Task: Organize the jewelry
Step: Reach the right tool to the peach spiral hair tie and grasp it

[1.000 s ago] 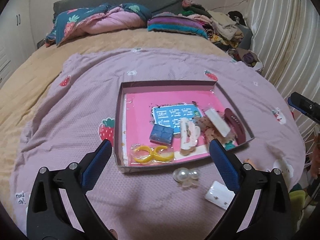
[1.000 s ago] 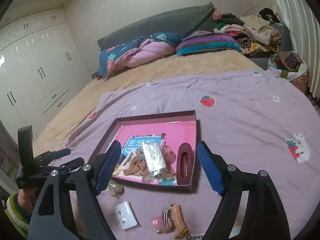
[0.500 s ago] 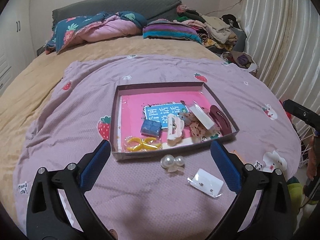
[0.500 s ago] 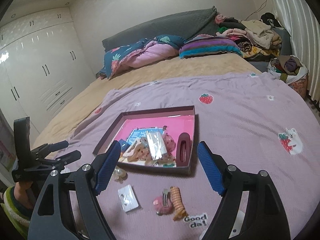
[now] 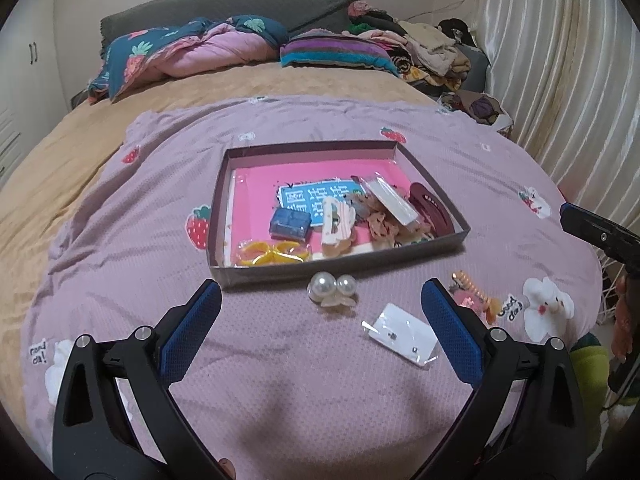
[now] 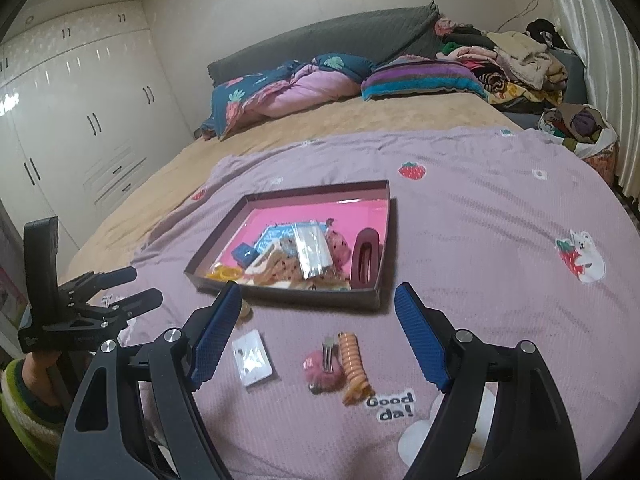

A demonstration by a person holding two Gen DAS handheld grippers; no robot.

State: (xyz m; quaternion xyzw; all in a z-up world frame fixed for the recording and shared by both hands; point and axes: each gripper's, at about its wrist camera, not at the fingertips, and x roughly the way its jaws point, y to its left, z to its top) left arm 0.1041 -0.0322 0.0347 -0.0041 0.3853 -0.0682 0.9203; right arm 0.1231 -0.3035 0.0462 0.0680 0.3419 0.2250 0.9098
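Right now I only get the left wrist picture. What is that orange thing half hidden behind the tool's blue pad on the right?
Observer: An orange spiral hair tie, lying on the purple blanket outside the box.
Visitor: Is anything beside it?
Observer: A pink fluffy clip lies against it, with a silver snap clip resting on top.
Visitor: And the other tool?
Observer: The right tool is open, with nothing gripped.

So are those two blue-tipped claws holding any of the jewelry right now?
No. The left gripper and the right gripper both stand open and empty above the blanket, touching nothing.
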